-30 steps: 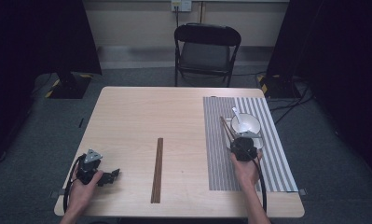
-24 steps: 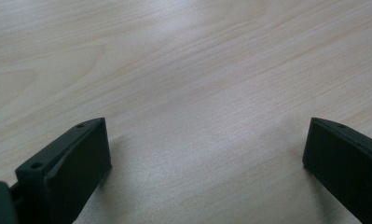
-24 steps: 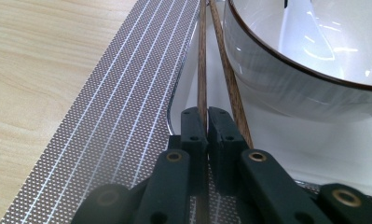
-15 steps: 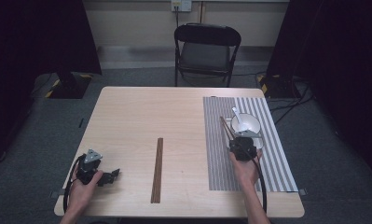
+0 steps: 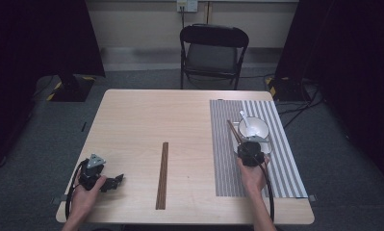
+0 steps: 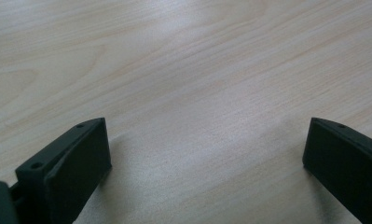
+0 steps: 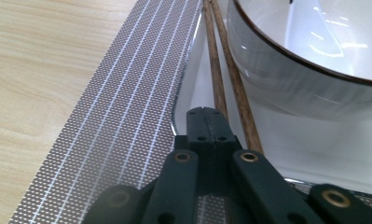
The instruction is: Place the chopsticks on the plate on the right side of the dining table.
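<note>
A white bowl (image 5: 253, 127) (image 7: 314, 46) with a white spoon (image 5: 244, 117) in it stands on a white plate (image 5: 268, 145) (image 7: 314, 140) on the striped placemat (image 5: 223, 159) (image 7: 127, 116). Two brown chopsticks (image 5: 234, 131) (image 7: 221, 70) lie across the plate's left side, close against the bowl. My right gripper (image 5: 248, 144) (image 7: 206, 112) is shut, its tips over the plate's near edge just left of the chopsticks, with nothing seen between the jaws. My left gripper (image 5: 111, 182) (image 6: 202, 158) rests open on bare wood at the front left.
A long dark brown strip (image 5: 162, 174), perhaps another chopstick pair, lies lengthwise at the table's middle front. A black folding chair (image 5: 213, 50) stands beyond the far edge. Cables trail from both grippers toward the front edge.
My right gripper has shifted slightly to the left at the plate's near edge. The left gripper has stayed where it was.
</note>
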A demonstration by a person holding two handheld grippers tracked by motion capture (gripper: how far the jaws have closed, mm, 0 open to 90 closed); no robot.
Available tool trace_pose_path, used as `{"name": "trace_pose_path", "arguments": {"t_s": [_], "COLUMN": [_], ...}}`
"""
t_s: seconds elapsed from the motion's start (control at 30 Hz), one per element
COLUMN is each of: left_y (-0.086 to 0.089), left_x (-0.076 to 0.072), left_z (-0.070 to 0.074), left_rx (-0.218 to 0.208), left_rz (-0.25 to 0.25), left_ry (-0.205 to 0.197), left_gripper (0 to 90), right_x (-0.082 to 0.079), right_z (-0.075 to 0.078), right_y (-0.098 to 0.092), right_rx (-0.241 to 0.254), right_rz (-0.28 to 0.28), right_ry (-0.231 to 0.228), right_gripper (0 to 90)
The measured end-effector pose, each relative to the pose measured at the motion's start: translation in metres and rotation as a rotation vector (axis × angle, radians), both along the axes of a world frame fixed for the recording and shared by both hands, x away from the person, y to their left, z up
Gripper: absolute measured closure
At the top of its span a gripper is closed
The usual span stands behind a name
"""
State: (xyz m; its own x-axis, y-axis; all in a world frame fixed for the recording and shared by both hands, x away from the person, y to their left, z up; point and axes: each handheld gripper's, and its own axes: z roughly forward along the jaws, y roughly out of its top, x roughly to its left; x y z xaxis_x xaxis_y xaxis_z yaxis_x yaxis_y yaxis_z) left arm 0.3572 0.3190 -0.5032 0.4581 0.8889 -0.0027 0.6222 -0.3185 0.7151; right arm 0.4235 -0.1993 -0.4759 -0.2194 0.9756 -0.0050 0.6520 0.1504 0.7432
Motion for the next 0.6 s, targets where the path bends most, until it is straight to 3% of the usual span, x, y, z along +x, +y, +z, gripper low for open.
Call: {"name": "trace_pose_path", "arguments": {"t_s": [0.6], "left_y": [0.0], "left_x": [0.0], "left_z": [0.0], "left_rx": [0.0], "left_rz": [0.0], "left_ry": [0.0], "left_gripper": [0.1], "right_x": [-0.0029], "right_z": [-0.0006], "right_y": [-0.0107], "right_rx": [0.008], "right_rz": [-0.023], "right_ry": [-0.002], "right_gripper": [88.8]}}
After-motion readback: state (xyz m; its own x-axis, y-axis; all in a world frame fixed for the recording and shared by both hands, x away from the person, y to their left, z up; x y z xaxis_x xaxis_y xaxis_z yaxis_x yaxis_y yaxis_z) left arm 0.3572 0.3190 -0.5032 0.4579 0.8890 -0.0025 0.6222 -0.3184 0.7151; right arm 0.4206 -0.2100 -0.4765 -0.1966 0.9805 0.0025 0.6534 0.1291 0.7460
